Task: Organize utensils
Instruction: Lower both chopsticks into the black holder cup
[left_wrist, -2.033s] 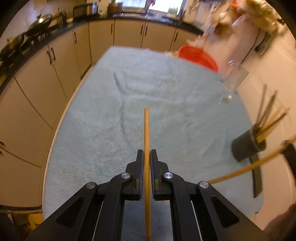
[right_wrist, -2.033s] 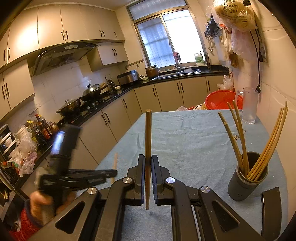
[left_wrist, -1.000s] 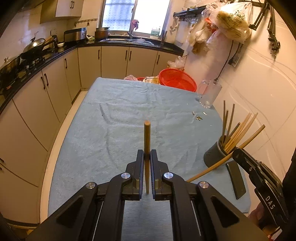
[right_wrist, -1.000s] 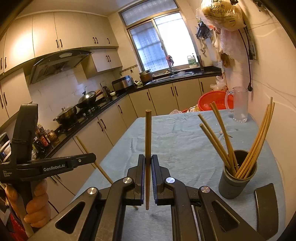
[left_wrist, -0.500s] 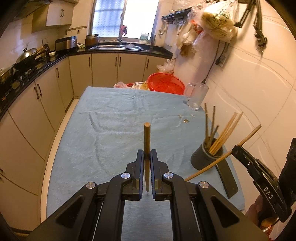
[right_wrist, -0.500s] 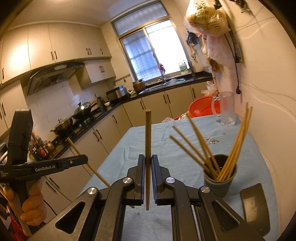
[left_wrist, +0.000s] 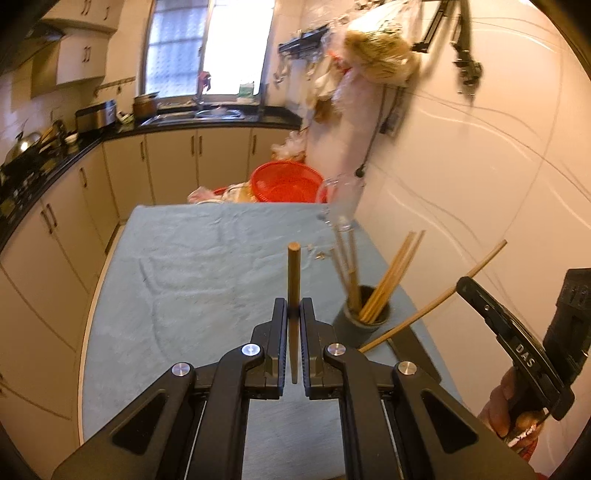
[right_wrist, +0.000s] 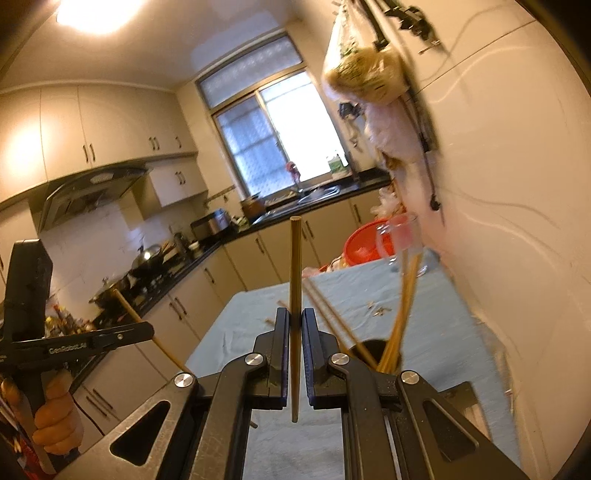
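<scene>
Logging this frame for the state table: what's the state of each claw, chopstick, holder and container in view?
left claw: shut on left chopstick.
left chopstick: clamped, upright, off the table.
right claw: shut on right chopstick.
right chopstick: clamped, tilted over the holder in the left view.
chopstick holder: upright on the cloth, several chopsticks leaning inside.
glass pitcher: upright, looks empty.
red basket: at the table's far end; contents unclear.

red basket (left_wrist: 286, 181) | glass pitcher (left_wrist: 341, 201) | window (right_wrist: 280, 146) | blue cloth (left_wrist: 207, 258)
</scene>
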